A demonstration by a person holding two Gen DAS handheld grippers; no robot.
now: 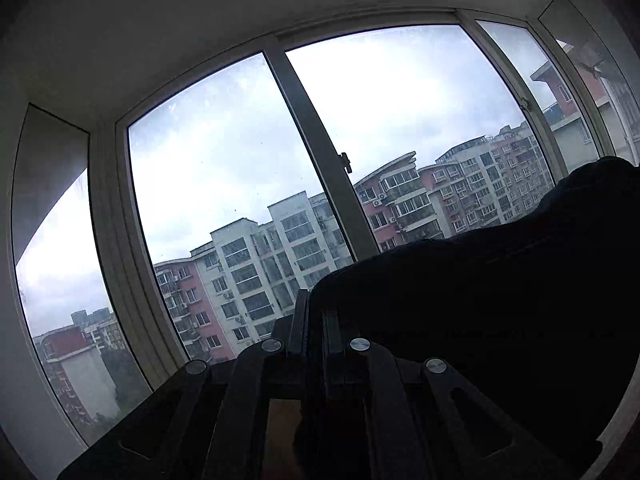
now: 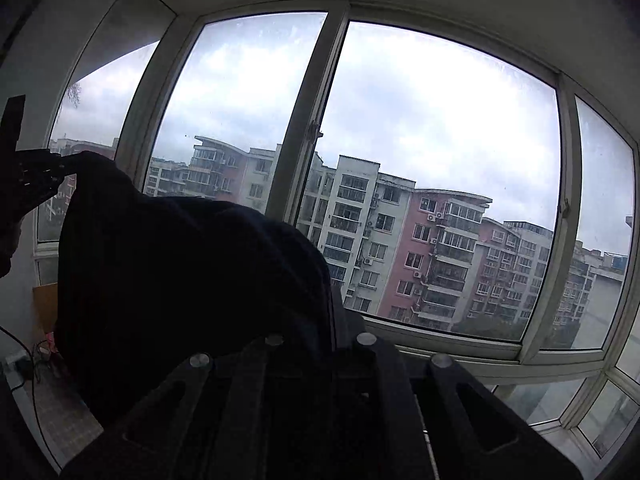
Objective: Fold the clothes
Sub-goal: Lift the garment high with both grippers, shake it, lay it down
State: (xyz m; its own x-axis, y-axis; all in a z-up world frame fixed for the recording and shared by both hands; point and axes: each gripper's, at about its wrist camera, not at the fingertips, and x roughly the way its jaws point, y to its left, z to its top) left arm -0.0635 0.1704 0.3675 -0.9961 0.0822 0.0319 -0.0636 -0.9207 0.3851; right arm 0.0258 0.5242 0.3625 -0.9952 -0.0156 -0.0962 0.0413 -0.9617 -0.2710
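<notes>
A: What does the left gripper (image 1: 316, 304) have?
B: Its fingers are pressed together on an edge of the dark garment (image 1: 500, 300), which stretches away to its right.
A: And the right gripper (image 2: 334, 300)?
B: Pinching the same garment's other end; the cloth sags leftward from it. Window (image 2: 440, 160) ahead of both.

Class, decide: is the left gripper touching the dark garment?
Touching. In the left wrist view the left gripper has its fingers closed on the dark garment, whose edge runs straight from them.
</notes>
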